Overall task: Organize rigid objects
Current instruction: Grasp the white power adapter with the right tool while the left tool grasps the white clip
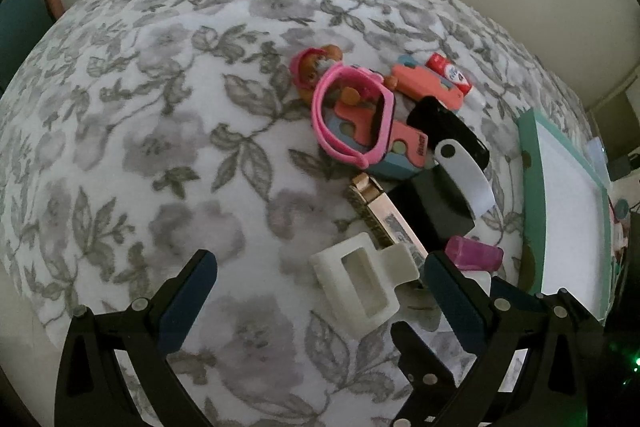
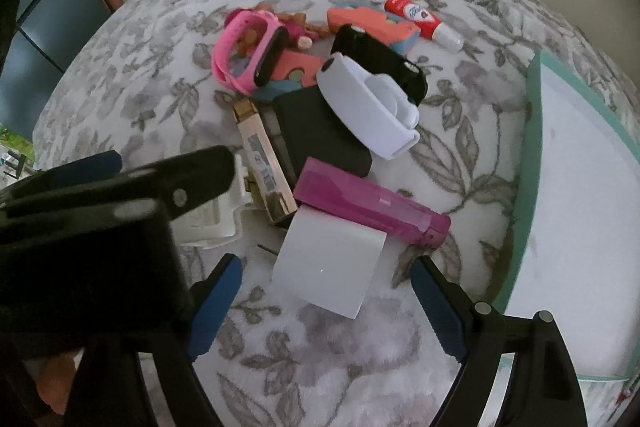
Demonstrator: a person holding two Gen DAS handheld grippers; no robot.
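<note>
Right now my left gripper gapes wide around a cream plastic clip on the floral blanket. My right gripper is wide too, flanking a white box beside a magenta case, near the teal-rimmed tray.

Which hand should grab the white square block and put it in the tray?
Probably the right. The white block lies just ahead of the right gripper, its jaws open, and the teal tray is beside it. The left gripper faces the white clip.
</note>
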